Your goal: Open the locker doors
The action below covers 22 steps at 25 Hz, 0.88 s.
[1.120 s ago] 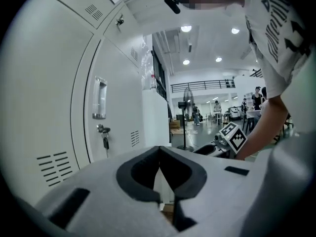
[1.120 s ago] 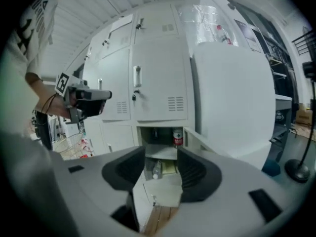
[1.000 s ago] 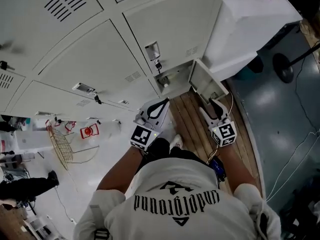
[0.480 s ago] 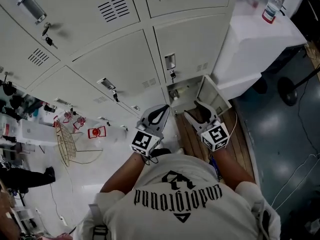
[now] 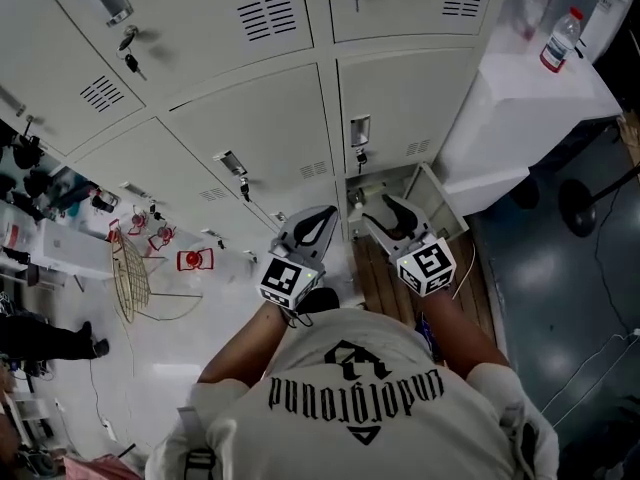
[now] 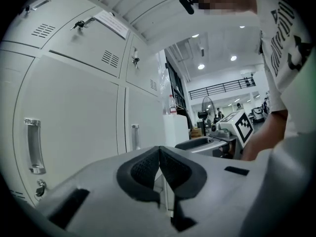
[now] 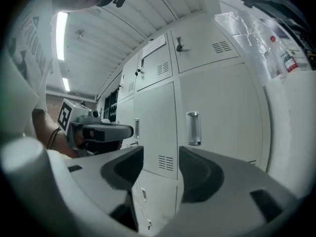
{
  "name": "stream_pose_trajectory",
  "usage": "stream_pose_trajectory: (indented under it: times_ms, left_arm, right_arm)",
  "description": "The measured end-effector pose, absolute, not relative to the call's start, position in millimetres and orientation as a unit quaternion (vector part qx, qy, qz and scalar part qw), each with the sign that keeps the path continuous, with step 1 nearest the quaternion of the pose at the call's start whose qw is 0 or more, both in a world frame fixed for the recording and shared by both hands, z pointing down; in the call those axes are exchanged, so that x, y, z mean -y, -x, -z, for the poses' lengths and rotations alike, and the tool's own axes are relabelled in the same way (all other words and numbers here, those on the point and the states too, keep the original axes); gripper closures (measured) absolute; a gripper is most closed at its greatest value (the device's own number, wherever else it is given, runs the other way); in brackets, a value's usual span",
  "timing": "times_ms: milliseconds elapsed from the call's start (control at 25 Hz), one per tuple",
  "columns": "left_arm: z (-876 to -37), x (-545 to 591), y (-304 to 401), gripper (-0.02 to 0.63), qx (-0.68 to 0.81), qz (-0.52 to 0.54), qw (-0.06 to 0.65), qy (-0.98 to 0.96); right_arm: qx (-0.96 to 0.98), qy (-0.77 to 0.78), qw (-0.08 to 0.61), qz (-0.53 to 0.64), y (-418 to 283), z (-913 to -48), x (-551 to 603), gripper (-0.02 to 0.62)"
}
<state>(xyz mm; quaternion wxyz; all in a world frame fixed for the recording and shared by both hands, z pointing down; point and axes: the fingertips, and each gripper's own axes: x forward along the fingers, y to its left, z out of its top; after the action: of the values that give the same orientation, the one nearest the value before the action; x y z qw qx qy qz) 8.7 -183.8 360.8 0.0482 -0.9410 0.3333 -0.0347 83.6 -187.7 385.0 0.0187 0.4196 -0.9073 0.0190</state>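
Since the bottom locker door [image 5: 437,196] already hangs ajar near the floor, I hold both grippers level before the closed door [image 5: 420,98] above it. The right gripper [image 5: 385,213] has just spread its jaws wide, nothing between them, ready for the handle [image 7: 193,128]. The left gripper [image 5: 322,216] waits with jaws together, empty.

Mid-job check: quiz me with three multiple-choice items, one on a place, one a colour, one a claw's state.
1. Where is the open locker door? A top row; B bottom row, beside the white counter; C far left.
2. Colour of the lockers? A blue; B red; C pale grey.
3. The right claw is: A open, empty; B shut on a handle; C shut on a key.
B: it hangs lowest, by the counter. C: doors look pale grey. A: jaws, just opening, stand apart, nothing between.
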Motion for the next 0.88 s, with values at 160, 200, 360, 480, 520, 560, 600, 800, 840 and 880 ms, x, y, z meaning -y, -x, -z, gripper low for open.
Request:
stream_pose_trajectory:
  times_ms: [160, 200, 360, 480, 520, 560, 600, 800, 840, 880]
  left_arm:
    - [-357, 195, -5, 0.597, -0.330, 0.031, 0.050, 0.942]
    - [-357, 199, -3, 0.598, -0.330, 0.030, 0.053, 0.942]
    - [-354, 219, 4, 0.597, -0.331, 0.028, 0.057, 0.941]
    - [-352, 235, 11, 0.597, -0.333, 0.027, 0.056, 0.941]
    - [-352, 241, 13, 0.597, -0.333, 0.027, 0.056, 0.941]
    - [-353, 246, 14, 0.597, -0.333, 0.027, 0.054, 0.941]
    - [-353, 251, 15, 0.598, -0.332, 0.028, 0.053, 0.941]
    - [-358, 272, 14, 0.598, -0.323, 0.032, 0.046, 0.945]
    - [-359, 275, 13, 0.598, -0.320, 0.033, 0.046, 0.946]
    - [-359, 279, 12, 0.597, -0.317, 0.035, 0.046, 0.947]
  right_arm:
    - [0.910, -0.413, 0.018, -0.012, -75, -374, 211, 0.364]
    - [0.911, -0.412, 0.018, -0.009, -72, -371, 217, 0.364]
    - [0.912, -0.410, 0.019, 0.000, -64, -361, 246, 0.361]
    - [0.911, -0.411, 0.017, 0.001, -60, -355, 268, 0.357]
    - [0.911, -0.412, 0.017, 0.001, -59, -353, 274, 0.357]
    - [0.911, -0.412, 0.018, 0.002, -58, -352, 281, 0.357]
    - [0.911, -0.413, 0.019, 0.003, -57, -351, 287, 0.357]
    - [0.907, -0.420, 0.019, -0.001, -58, -349, 315, 0.356]
    - [0.907, -0.420, 0.017, -0.003, -59, -348, 319, 0.356]
    - [0.907, -0.420, 0.016, -0.004, -59, -348, 323, 0.356]
